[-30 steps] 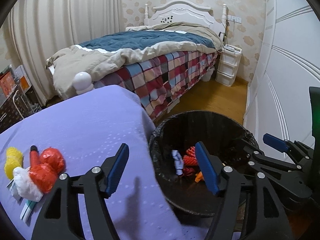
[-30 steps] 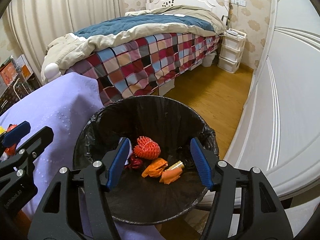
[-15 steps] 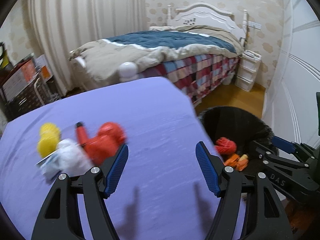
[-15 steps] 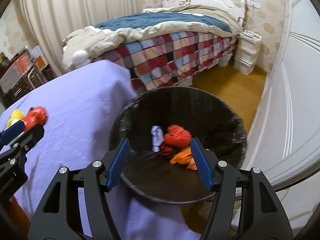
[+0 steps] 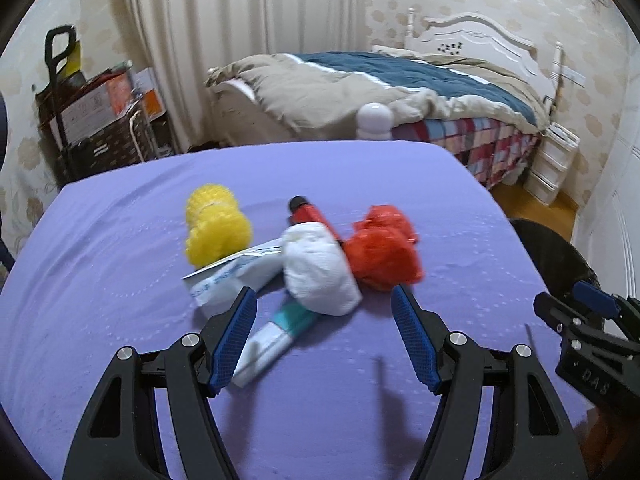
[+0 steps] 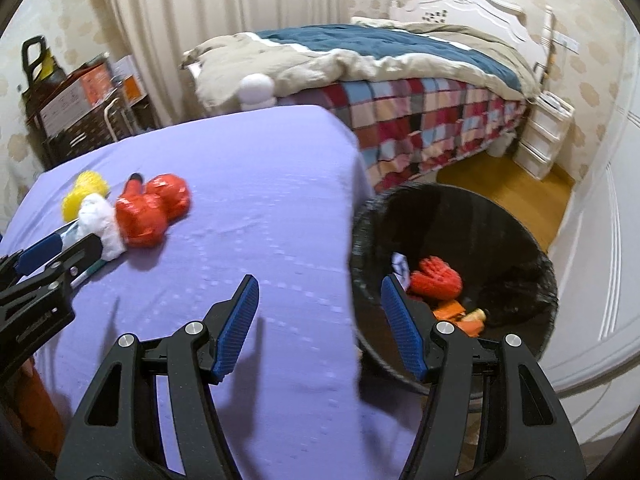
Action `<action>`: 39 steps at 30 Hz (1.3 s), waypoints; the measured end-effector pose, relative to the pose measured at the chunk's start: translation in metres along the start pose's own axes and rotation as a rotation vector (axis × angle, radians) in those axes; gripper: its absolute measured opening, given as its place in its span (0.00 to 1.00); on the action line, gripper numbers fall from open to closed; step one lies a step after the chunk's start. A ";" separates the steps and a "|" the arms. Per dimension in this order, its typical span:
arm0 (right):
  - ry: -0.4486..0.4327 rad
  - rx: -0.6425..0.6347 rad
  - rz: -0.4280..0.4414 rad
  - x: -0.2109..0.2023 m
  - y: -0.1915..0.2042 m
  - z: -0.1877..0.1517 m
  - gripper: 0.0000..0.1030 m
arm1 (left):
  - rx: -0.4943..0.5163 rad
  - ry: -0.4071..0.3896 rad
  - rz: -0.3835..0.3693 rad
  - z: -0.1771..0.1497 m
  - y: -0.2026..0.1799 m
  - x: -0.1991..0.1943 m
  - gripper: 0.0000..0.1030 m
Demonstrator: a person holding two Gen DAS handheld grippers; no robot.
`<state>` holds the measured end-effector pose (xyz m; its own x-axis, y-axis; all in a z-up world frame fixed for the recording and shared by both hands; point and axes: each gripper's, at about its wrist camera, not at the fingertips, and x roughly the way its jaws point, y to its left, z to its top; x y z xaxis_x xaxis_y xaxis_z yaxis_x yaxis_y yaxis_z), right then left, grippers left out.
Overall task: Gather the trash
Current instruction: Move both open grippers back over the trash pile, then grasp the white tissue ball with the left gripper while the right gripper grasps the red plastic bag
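Purple tabletop [image 5: 120,280] carried the trash: white wad [image 5: 320,276], red wad [image 5: 384,256], yellow puff [image 5: 216,232], near its middle. Your left gripper [image 5: 322,336] and right gripper [image 6: 318,320] gaped, empty. Soft, light wads probably suit a mid-bulge pinch.

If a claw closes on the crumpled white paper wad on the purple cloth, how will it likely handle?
The crumpled white paper wad looks soft and light, so it would probably squash under the pads. It lies on a teal-and-white tube, which might shift when the wad is lifted.
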<state>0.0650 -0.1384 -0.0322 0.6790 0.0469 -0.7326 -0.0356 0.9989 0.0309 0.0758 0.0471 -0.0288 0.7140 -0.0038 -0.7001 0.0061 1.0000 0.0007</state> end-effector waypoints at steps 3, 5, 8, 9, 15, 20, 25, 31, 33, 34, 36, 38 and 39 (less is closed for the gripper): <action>0.006 -0.021 0.010 0.005 0.012 0.003 0.60 | -0.017 0.014 -0.002 0.003 0.005 0.006 0.66; 0.008 -0.029 0.015 0.006 0.018 0.004 0.60 | -0.020 0.018 -0.001 0.006 0.006 0.010 0.66; 0.012 -0.035 0.020 0.010 0.022 0.007 0.60 | -0.021 0.029 -0.009 0.010 0.006 0.017 0.62; 0.012 -0.035 0.022 0.010 0.023 0.008 0.60 | -0.016 0.035 -0.013 0.011 0.005 0.020 0.59; 0.016 -0.038 0.029 0.013 0.025 0.010 0.60 | 0.000 0.068 -0.041 0.010 0.003 0.030 0.34; 0.017 -0.040 0.029 0.015 0.026 0.011 0.60 | 0.011 0.047 -0.054 0.007 0.004 0.023 0.31; 0.011 -0.045 0.030 0.015 0.030 0.012 0.60 | 0.004 0.033 -0.062 0.007 0.010 0.011 0.31; 0.005 -0.066 0.061 0.013 0.048 0.017 0.60 | -0.030 0.010 -0.045 0.006 0.033 -0.007 0.31; -0.001 -0.082 0.072 0.012 0.058 0.020 0.60 | -0.038 0.001 -0.034 0.005 0.042 -0.012 0.31; -0.005 -0.089 0.077 0.011 0.062 0.022 0.60 | -0.044 -0.003 -0.028 0.005 0.048 -0.015 0.31; -0.013 -0.100 0.091 0.010 0.073 0.026 0.62 | -0.060 -0.009 -0.013 0.003 0.061 -0.020 0.31; -0.020 -0.107 0.104 0.008 0.082 0.030 0.65 | -0.071 -0.013 0.001 0.002 0.071 -0.023 0.31; -0.022 -0.111 0.110 0.008 0.086 0.032 0.65 | -0.078 -0.014 0.012 0.001 0.077 -0.024 0.31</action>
<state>0.0909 -0.0517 -0.0137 0.6824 0.1571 -0.7139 -0.1907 0.9811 0.0336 0.0599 0.1247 -0.0113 0.7234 0.0086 -0.6904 -0.0565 0.9973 -0.0468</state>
